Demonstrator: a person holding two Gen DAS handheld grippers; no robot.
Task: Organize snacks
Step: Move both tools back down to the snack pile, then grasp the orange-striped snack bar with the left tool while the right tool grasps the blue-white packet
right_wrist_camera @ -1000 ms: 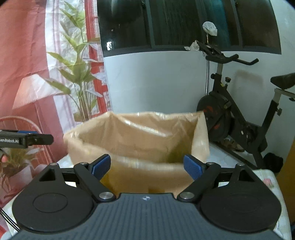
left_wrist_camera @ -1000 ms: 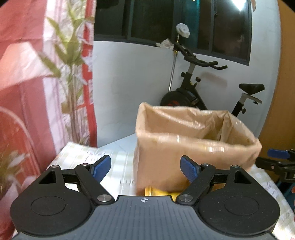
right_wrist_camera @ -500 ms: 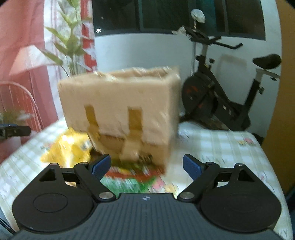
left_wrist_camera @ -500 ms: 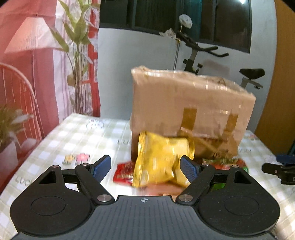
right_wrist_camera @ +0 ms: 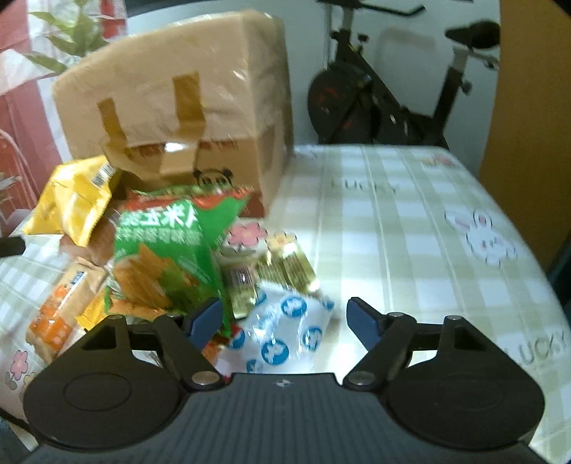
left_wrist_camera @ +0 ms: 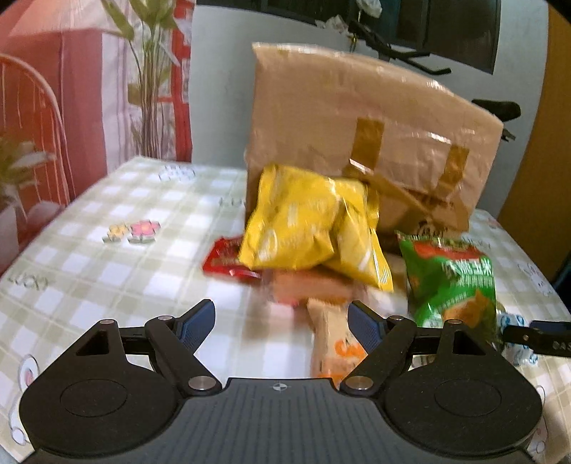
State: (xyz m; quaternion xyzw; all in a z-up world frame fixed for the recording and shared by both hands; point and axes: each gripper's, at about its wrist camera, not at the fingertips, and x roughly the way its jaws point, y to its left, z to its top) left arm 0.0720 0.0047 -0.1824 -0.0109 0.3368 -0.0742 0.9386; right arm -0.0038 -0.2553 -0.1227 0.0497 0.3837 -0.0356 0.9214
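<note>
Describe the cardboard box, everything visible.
The cardboard box is plain brown corrugated card under glossy clear tape, with darker brown tape strips crossing its flap seam. It looks closed on the faces shown and tilts on the checked tablecloth, at the back of the snack pile. A yellow snack bag leans against its front, and a green snack bag lies just before it. Neither gripper touches it.

A white wall [left_wrist_camera: 221,89] runs behind the counter [right_wrist_camera: 410,221], which wears a green-checked cloth. Dark window panes [left_wrist_camera: 456,32] sit at upper right, a black exercise bike [right_wrist_camera: 385,92] stands below, and a red-and-white curtain [left_wrist_camera: 53,71] with a leafy plant [left_wrist_camera: 150,71] fills the upper left.
</note>
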